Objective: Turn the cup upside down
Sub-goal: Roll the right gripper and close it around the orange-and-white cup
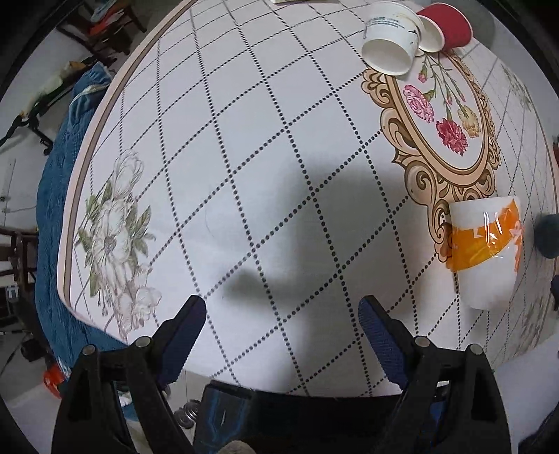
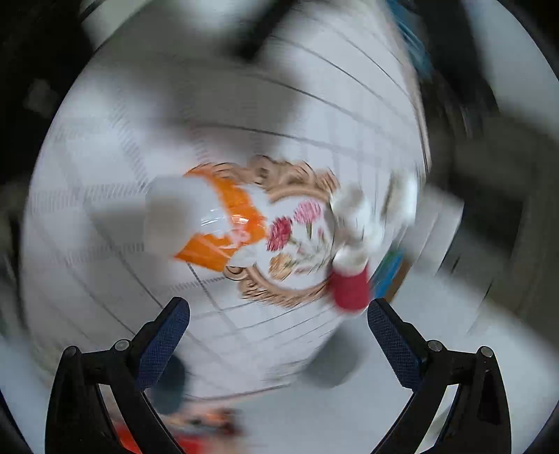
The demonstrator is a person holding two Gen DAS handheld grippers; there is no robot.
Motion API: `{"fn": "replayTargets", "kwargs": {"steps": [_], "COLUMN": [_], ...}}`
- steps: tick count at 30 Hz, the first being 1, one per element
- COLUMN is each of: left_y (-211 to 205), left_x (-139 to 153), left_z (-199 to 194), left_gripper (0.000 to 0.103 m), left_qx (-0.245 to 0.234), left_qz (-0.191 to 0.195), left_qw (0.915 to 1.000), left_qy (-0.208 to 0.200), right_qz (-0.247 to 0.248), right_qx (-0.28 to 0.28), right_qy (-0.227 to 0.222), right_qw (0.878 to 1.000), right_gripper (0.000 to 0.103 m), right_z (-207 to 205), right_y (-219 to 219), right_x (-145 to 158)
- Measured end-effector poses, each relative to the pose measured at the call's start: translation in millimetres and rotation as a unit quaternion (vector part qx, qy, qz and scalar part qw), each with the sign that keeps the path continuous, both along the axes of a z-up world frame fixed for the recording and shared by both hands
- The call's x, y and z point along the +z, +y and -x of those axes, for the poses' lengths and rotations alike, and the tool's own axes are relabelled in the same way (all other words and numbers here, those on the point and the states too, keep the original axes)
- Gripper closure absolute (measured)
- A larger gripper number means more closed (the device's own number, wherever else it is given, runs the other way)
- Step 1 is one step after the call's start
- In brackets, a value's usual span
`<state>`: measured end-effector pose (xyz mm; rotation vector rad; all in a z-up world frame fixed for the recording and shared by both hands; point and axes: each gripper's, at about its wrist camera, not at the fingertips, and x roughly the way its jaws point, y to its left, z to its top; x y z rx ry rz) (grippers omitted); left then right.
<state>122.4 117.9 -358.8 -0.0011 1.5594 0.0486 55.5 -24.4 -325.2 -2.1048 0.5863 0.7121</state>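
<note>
A white cup with an orange band (image 1: 485,249) stands mouth down on the patterned tablecloth (image 1: 265,146), right of my left gripper (image 1: 283,310), which is open and empty above the table's near edge. The right wrist view is blurred by motion. There the same cup (image 2: 195,220) sits ahead and left of centre, and my right gripper (image 2: 279,314) is open and empty, well short of it.
A white paper cup (image 1: 391,38) lies on its side against a red paper cup (image 1: 445,28) at the far side; the two also show blurred in the right wrist view (image 2: 353,265). A blue cloth (image 1: 59,195) hangs past the table's left edge.
</note>
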Motion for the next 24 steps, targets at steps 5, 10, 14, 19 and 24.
{"fn": "replayTargets", "kwargs": {"steps": [5, 10, 14, 19, 24], "left_y": [-3, -7, -3, 13, 36], "left_x": [-10, -18, -23, -32, -36], "left_z": [-2, -3, -5, -6, -4], "left_gripper": [0.013, 0.013, 0.013, 0.013, 0.014], "left_qx": [-0.018, -0.024, -0.011, 0.019, 0.053], "left_qz": [-0.015, -0.029, -0.029, -0.029, -0.028], "left_qw": [0.9997, 0.9992, 0.9993, 0.9987, 0.9973], "left_qy": [0.004, 0.012, 0.022, 0.036, 0.042], "right_qz": [0.124, 0.175, 0.201, 0.219, 0.228], "right_qx": [0.198, 0.314, 0.388, 0.441, 0.469], "right_qy": [0.004, 0.016, 0.028, 0.048, 0.063], "right_qw": [0.972, 0.933, 0.899, 0.869, 0.851], "right_gripper": [0.0, 0.0, 0.0, 0.004, 0.023], "right_z": [19, 18, 11, -4, -16], "right_y": [-24, -33, -42, -46, -52], "right_x": [-29, -43, -59, -75, -92]}}
